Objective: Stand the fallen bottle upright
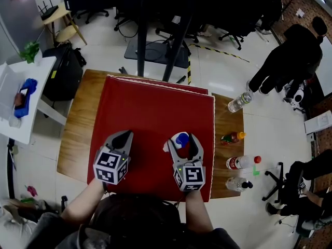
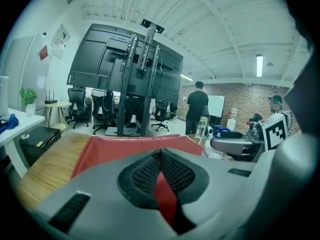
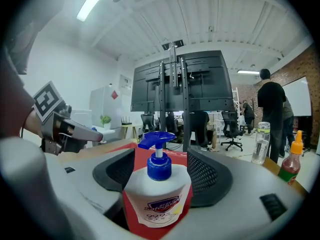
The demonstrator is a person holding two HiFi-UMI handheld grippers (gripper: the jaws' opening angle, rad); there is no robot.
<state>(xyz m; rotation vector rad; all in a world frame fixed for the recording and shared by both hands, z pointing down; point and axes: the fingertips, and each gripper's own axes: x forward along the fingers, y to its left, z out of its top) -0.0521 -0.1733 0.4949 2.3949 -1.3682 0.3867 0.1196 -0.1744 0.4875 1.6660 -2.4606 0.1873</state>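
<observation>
The white pump bottle [image 3: 157,196] with the blue dispenser head stands upright on the red cloth [image 1: 155,105] that covers the wooden table [image 1: 72,139]. It sits between the spread jaws of the right gripper [image 1: 184,136], whose pads do not press on it. The left gripper [image 1: 126,134] hovers beside it over the cloth, jaws closed together and empty.

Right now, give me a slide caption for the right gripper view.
Pump bottle standing upright between the open jaws of the right gripper.
</observation>
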